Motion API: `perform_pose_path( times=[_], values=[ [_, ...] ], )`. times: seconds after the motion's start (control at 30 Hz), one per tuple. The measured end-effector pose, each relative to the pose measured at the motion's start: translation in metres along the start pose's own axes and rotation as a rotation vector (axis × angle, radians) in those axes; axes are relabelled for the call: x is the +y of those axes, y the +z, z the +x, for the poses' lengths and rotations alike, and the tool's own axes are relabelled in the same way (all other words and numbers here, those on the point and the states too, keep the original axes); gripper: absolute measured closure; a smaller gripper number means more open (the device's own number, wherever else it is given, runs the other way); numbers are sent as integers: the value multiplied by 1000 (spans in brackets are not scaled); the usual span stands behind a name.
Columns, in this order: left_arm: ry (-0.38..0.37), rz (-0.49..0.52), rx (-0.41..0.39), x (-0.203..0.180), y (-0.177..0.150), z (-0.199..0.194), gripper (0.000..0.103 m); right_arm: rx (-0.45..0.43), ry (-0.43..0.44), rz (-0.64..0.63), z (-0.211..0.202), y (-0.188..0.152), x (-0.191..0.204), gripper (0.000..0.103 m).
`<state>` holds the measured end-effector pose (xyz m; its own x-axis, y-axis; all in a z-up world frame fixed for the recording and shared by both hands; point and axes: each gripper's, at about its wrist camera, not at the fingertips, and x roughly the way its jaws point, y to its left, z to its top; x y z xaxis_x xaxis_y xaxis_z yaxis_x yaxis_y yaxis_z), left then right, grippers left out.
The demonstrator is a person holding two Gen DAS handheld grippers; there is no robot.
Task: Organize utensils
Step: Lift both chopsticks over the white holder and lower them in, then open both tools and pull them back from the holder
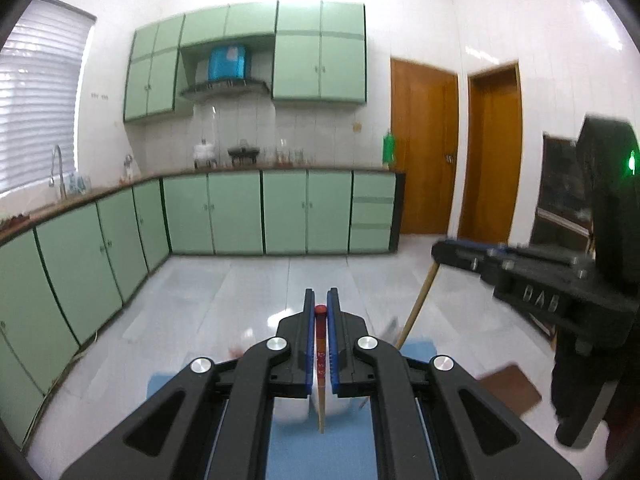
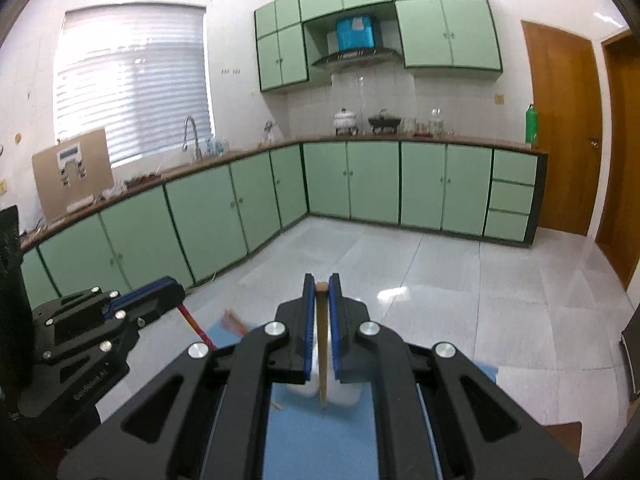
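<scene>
We are looking along the left gripper (image 1: 321, 300), and its blue pads are clamping a chopstick with a red top (image 1: 321, 344); the red end is poking out just past the fingertips while the pale lower end is hanging down below the jaws. Under that gripper a blue mat (image 1: 320, 456) is lying, and a white bowl (image 1: 292, 412) is sitting on it directly beneath the fingers, blurred, so we cannot tell what it contains. To the right of this gripper and slightly ahead, the right gripper (image 1: 438, 250) is showing from the side, with a plain wooden chopstick (image 1: 418, 304) slanting down from its tip toward the mat. A brown board (image 1: 512, 388) is lying to the right of the mat.

From the right gripper's (image 2: 322, 284) own view, we are seeing its jaws pinching the wooden chopstick (image 2: 322, 340), whose brown top is standing between the fingertips and whose point is hanging below over the bowl (image 2: 308, 390) and mat (image 2: 316, 440). To its left the left gripper (image 2: 176, 288) is holding the red chopstick (image 2: 198, 328), angled down toward the mat. Something small and reddish (image 2: 234, 320) is lying on the mat between the two grippers, too blurred to identify. Ahead of both, green cabinets (image 2: 420, 184) are lining the walls.
</scene>
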<state>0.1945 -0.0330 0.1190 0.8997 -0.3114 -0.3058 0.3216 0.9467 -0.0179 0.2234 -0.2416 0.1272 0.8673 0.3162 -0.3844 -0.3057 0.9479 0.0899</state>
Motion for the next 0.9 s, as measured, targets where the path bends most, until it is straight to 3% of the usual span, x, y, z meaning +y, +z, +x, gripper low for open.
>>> perform_pose_path(
  times=[0.13, 0.27, 0.4, 0.6, 0.7, 0.77, 0.9],
  values=[
    [45, 25, -100, -3, 24, 14, 97, -39, -30, 24, 20, 20, -13, 97],
    [73, 37, -134, -3, 26, 41, 97, -43, -54, 54, 49, 24, -29, 97],
    [82, 10, -96, 2, 9, 71, 97, 3, -74, 63, 78, 11, -35, 97],
    [53, -68, 28, 22, -14, 105, 96, 97, -60, 94, 104, -16, -36, 91],
    [57, -60, 34, 25, -18, 101, 85, 94, -61, 89, 97, -23, -35, 81],
    [67, -55, 29, 25, -19, 93, 70, 76, -82, 76, 86, -24, -36, 65],
    [96, -49, 5, 26, -21, 67, 53, 39, -135, 41, 58, -30, -39, 47]
  ],
)
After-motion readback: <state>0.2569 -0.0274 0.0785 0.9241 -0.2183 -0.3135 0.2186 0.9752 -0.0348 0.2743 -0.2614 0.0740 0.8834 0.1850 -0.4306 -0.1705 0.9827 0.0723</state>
